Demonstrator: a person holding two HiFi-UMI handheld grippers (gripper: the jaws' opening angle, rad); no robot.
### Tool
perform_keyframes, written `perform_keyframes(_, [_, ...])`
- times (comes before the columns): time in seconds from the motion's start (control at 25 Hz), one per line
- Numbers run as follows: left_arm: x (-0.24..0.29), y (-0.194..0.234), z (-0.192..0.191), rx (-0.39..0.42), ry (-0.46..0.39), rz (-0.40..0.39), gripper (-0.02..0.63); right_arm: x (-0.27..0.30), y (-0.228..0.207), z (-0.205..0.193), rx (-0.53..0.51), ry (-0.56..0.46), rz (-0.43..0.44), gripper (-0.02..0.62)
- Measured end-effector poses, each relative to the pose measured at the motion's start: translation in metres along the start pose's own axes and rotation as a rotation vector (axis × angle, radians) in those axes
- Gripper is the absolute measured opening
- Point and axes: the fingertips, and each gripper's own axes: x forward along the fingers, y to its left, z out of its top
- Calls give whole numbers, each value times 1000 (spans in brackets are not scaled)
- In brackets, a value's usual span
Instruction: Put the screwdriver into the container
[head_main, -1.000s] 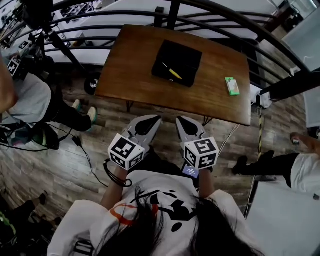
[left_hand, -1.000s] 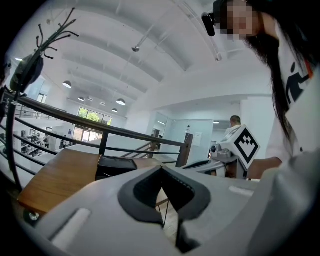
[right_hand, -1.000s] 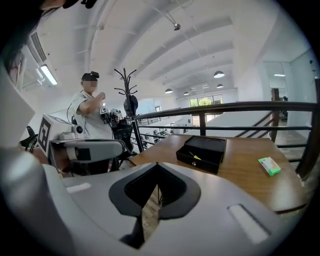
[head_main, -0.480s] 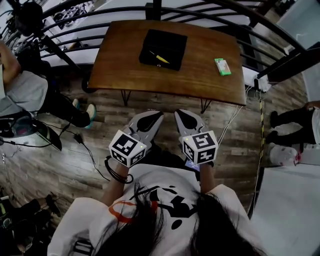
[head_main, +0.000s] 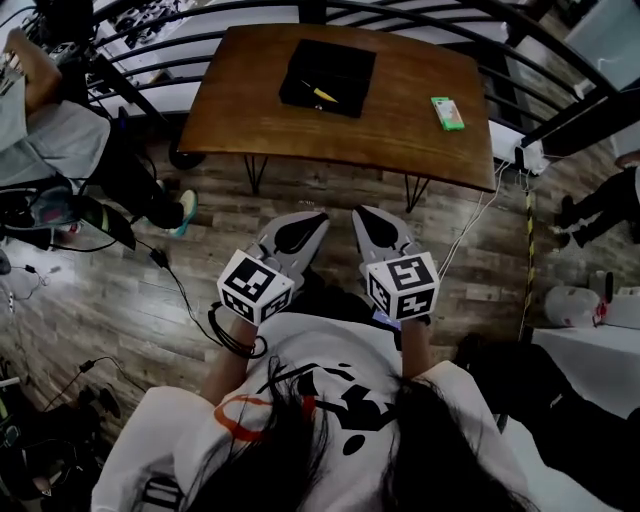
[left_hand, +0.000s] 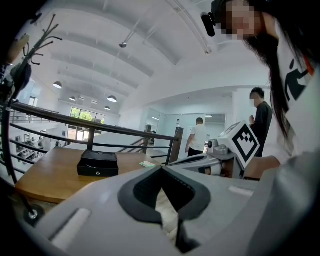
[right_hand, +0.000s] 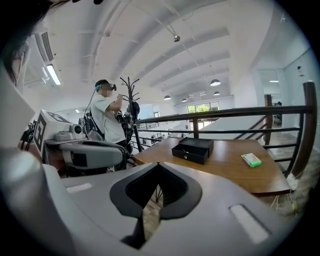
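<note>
Left gripper (head_main: 314, 219), right gripper (head_main: 362, 215) pinched together, empty: step to brown wooden table (head_main: 400, 140), open over yellow screwdriver (head_main: 322, 95) on black container (head_main: 345, 65), far edge.

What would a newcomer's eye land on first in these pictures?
Nearest the person, the left tool and right tool are held out side by side, both shut and empty. Beyond them stands a wooden table bearing a black container with a yellow screwdriver inside, and a small green box to its right.
</note>
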Motion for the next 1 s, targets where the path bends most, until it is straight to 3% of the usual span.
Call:
perform_keyframes(0.4, [-7,-31,-10,15,-10,1,2,-31,2,-17,2,-13,3,11])
perform_keyframes(1.0, [6,-51,-5,23,-15,-19,2,-64,-31,-16,25,-23,-45,11])
